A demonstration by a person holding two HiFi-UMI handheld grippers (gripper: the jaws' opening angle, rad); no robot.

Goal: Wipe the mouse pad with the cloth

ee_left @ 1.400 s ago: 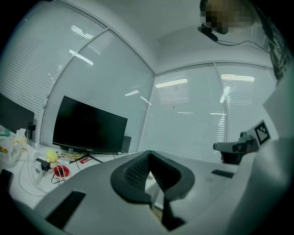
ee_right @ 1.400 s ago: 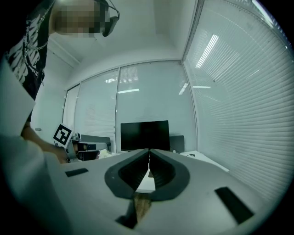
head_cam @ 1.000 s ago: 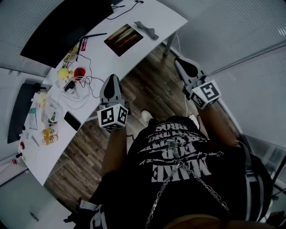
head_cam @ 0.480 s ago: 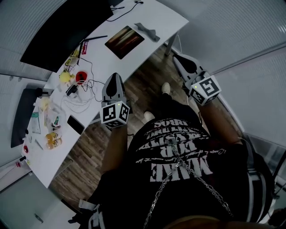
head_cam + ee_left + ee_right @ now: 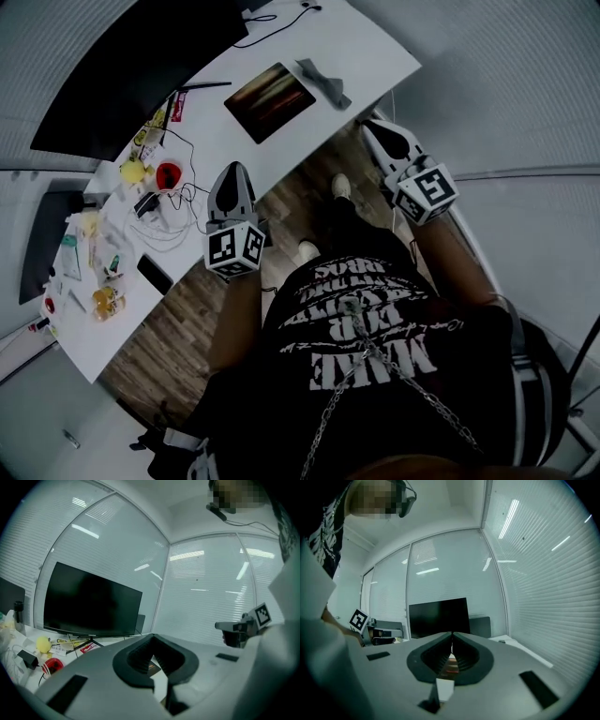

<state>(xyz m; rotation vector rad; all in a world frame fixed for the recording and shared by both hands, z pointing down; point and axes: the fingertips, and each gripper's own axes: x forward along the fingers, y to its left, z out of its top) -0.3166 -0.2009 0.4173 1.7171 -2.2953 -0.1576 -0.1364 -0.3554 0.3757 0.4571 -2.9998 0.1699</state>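
Closer to the table (image 5: 375,39) now, my left gripper (image 5: 234,172) and right gripper (image 5: 373,130) have fingers shut, empty; the cloth (image 5: 324,82) lies nearer the right.

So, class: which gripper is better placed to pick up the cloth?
Right, probably. The right gripper is nearer the cloth at the end of the desk; the left gripper hangs farther off. Both are shut and empty.

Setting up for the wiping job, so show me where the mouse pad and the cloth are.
mouse pad (image 5: 270,100), head view, centre of its dark top.
cloth (image 5: 325,82), head view, middle of the grey strip.
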